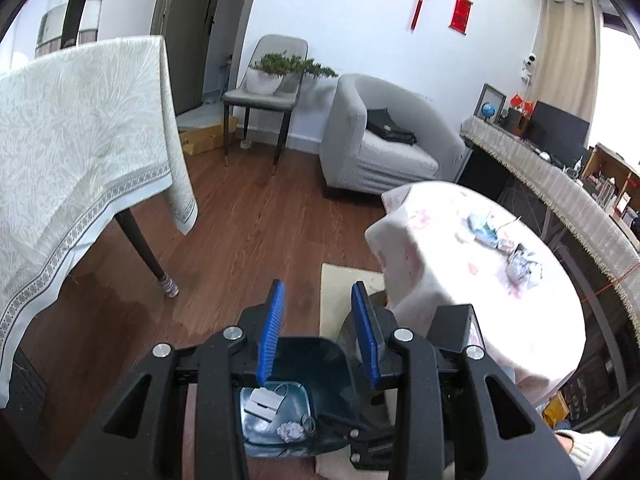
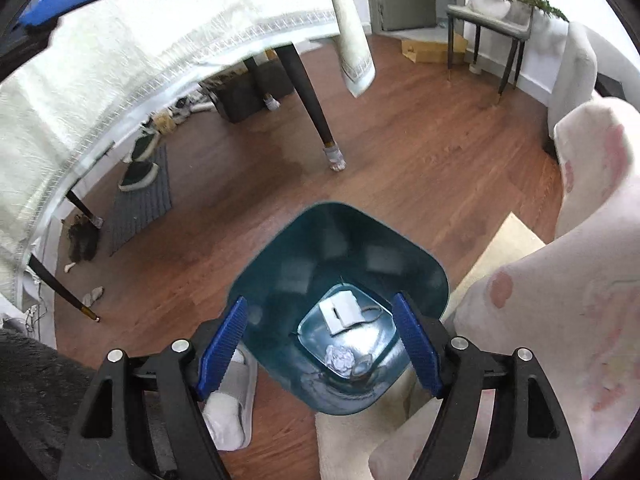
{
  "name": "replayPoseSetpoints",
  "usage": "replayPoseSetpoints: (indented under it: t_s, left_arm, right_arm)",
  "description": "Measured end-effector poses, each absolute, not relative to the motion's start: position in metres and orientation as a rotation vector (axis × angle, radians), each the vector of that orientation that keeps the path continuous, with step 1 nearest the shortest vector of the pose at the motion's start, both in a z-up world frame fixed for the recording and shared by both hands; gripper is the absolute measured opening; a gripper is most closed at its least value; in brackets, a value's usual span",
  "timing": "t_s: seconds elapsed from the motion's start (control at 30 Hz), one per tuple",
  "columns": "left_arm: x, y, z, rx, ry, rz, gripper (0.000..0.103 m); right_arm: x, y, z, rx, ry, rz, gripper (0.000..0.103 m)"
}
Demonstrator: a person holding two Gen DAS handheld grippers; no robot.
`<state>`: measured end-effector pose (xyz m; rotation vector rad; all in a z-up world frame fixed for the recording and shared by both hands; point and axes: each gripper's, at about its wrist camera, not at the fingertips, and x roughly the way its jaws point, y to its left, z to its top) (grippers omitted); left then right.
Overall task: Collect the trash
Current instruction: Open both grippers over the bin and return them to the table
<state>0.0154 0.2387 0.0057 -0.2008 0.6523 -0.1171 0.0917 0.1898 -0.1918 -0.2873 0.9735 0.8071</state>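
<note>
A teal bin (image 2: pixel 340 240) stands on the wooden floor beside a round table with a white and pink cloth (image 1: pixel 460 264). In the bin lie a white packet (image 2: pixel 340 312) and a crumpled paper ball (image 2: pixel 339 358). My right gripper (image 2: pixel 320 300) hangs open above the bin's mouth, nothing between its blue pads. My left gripper (image 1: pixel 318 286) is open by a narrower gap and holds nothing; the bin (image 1: pixel 320 364) sits below it. More trash lies on the round table: bluish wrappers (image 1: pixel 488 228) and crumpled paper (image 1: pixel 522 266).
A large table with a cream cloth (image 1: pixel 80 140) and dark legs (image 1: pixel 148 256) stands to the left. A grey armchair (image 1: pixel 380 140), a chair with a plant (image 1: pixel 268 80) and a long sideboard (image 1: pixel 580 200) line the back. A cream rug (image 1: pixel 348 300) and a white slipper (image 2: pixel 232 400) lie by the bin.
</note>
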Motion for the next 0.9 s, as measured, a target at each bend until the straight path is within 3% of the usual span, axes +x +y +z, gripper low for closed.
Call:
replayPoseSetpoints:
  t_s: [0.13,0.43,0.9]
  left_arm:
    - [0.013,0.226,0.022,-0.202,0.589,-0.13,0.036]
    - [0.022,0.196,0.034,-0.18,0.554,-0.137,0.036]
    - [0.044,0.136,0.029,-0.121,0.563,-0.188,0.036]
  right_arm:
    - [0.085,0.178,-0.171,-0.267,0.928,0.834,0.065]
    - [0.078,0.142,-0.12,-0.222,0.81,0.845,0.056]
    - [0.086,0.047,-0.075,-0.123,0.678,0.715,0.056]
